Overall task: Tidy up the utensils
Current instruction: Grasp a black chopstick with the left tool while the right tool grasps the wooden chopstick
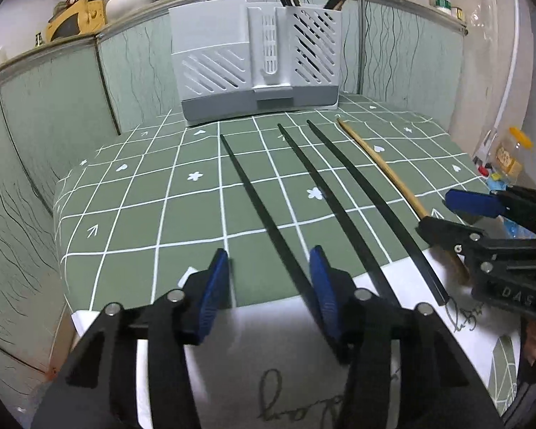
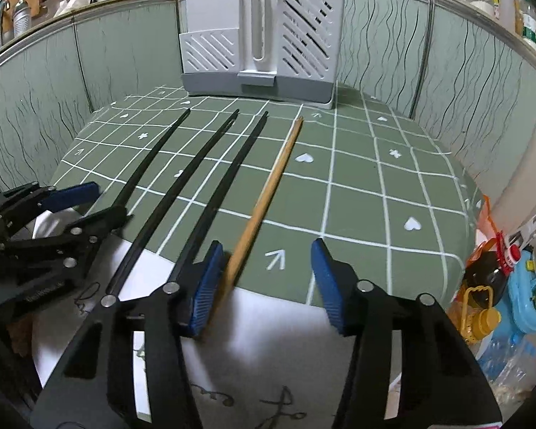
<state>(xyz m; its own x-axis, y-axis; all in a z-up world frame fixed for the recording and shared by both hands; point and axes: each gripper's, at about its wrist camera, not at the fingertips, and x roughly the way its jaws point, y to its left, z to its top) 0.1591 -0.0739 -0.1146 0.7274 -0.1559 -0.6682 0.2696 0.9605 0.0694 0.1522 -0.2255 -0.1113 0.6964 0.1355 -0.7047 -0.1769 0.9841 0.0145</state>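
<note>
Starting at the left, your left gripper [image 1: 269, 279] sits low over the near edge of the green checked tablecloth [image 1: 143, 193], jaws partly spread. The leftmost black chopstick [image 1: 257, 200] runs into the gap and lies against the inner face of the right-hand blue pad [image 1: 321, 286]; the other pad stands clear of it, so nothing is pinched yet. That stick's long axis runs from your fingers away toward the far side, leaning a little left at its far tip.

Next to the right lie two more black chopsticks [image 1: 325, 193], roughly parallel to the first and outside both grippers, their near ends resting on the white paper [image 1: 268, 329] at the table's near edge.

Further right is the wooden chopstick [image 2: 268, 196], also pointing near to far. Your right gripper [image 2: 266, 279] straddles its near end with jaws partly spread: the stick lies just beside the left blue pad [image 2: 205, 286], perhaps touching, with a wide gap to the other pad. It is not gripped.

So each hand has its own stick at the near end, lying lengthwise along the fingers. I judge that each stick sits off-centre in its gap, so it may twist or slip as the jaws shut.

At the far middle stands the white utensil holder [image 2: 261, 43], with a few sticks already upright in its right compartment.
</note>
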